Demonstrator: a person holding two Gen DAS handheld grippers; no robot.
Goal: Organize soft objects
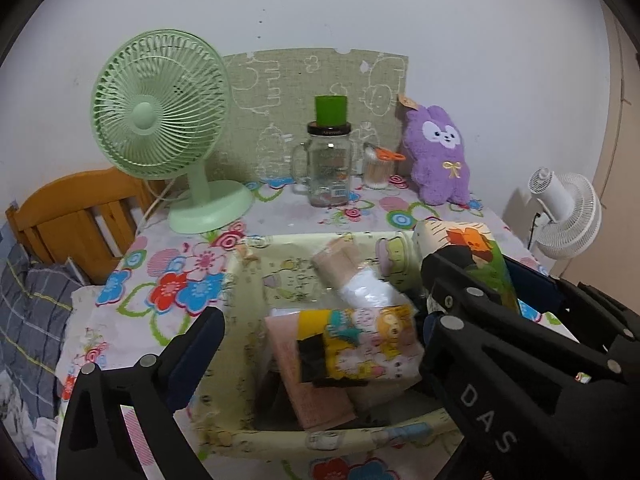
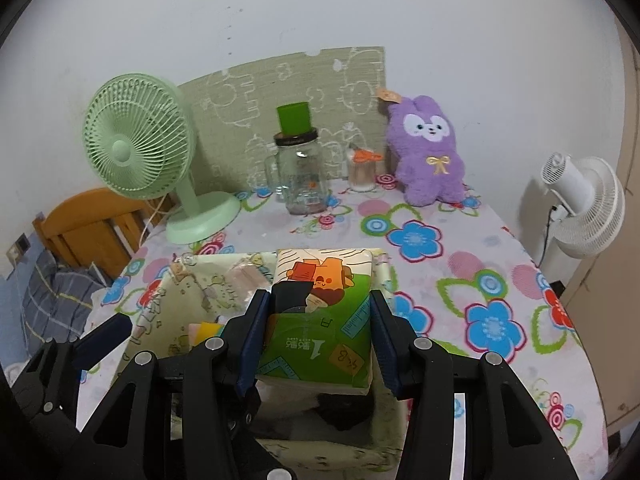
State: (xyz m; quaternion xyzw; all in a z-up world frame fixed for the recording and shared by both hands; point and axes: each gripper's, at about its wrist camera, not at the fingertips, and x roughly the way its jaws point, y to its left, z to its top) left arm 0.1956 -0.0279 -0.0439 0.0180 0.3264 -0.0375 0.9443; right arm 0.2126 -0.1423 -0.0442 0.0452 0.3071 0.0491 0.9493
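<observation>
A pale yellow fabric box (image 1: 240, 300) (image 2: 208, 258) sits on the flowered tablecloth near the front. Inside lie a cartoon-printed packet (image 1: 368, 344), a pink towel (image 1: 308, 384), a white wrapped pack (image 1: 368, 292) and a pink roll (image 1: 336, 260). My left gripper (image 1: 316, 332) stands wide open over the box. The cartoon packet lies between its fingers, and the pads do not press on it. My right gripper (image 2: 320, 328) (image 1: 484, 276) is shut on a green tissue pack (image 2: 320, 304) (image 1: 476, 244), held above the box's right side. A purple plush rabbit (image 1: 436, 156) (image 2: 428, 152) sits upright at the back right.
At the back stand a green desk fan (image 1: 160, 120), a glass jar mug (image 1: 328, 172) with a green cup on top, and a cotton-swab holder (image 1: 378, 170) with orange scissors. A white fan (image 1: 568, 216) stands beyond the table's right edge, a wooden headboard (image 1: 72, 216) to the left.
</observation>
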